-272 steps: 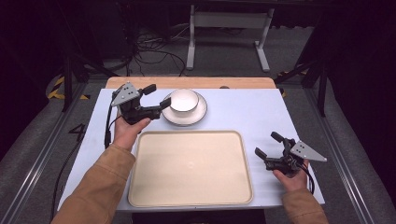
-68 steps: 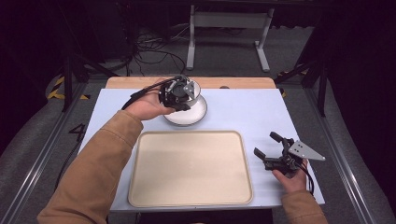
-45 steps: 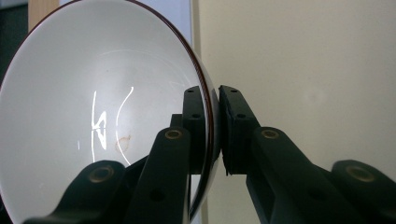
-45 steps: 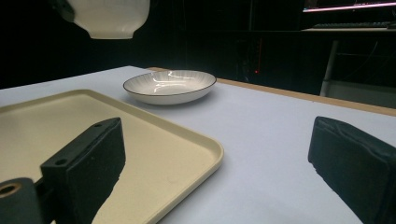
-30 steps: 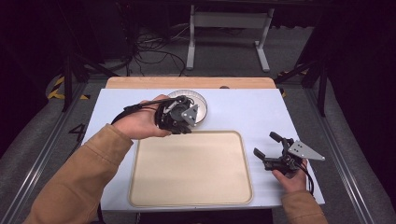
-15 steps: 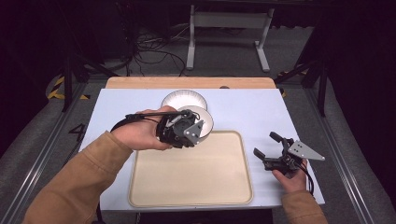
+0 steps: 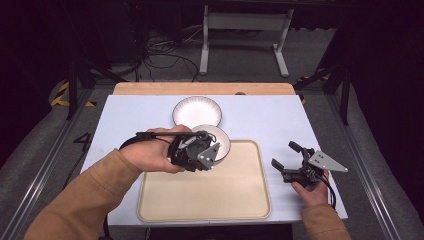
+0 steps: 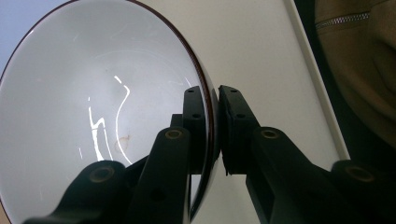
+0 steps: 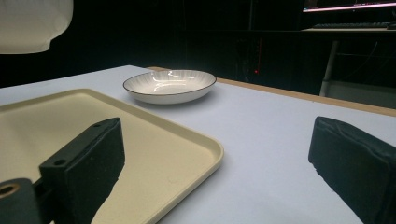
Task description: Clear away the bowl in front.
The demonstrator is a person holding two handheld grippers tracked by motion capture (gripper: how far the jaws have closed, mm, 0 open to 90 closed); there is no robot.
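Left black two-jaw hand-held gripper, forearm angled inward in a tan sleeve, jaws pinched nearly together. Right hand-held gripper apparently resting low, jaws spread wide.

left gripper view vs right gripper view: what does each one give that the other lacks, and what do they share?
Left gripper view alone: the left hand-held gripper shut on the rim of the white bowl, one pad inside, one outside, and the bowl's glossy interior up close.

Right gripper view alone: the right hand-held gripper with jaws wide apart and nothing between them, the ribbed plate on the table, and the bowl's underside at the top left corner.

Shared: the bowl and the cream tray.
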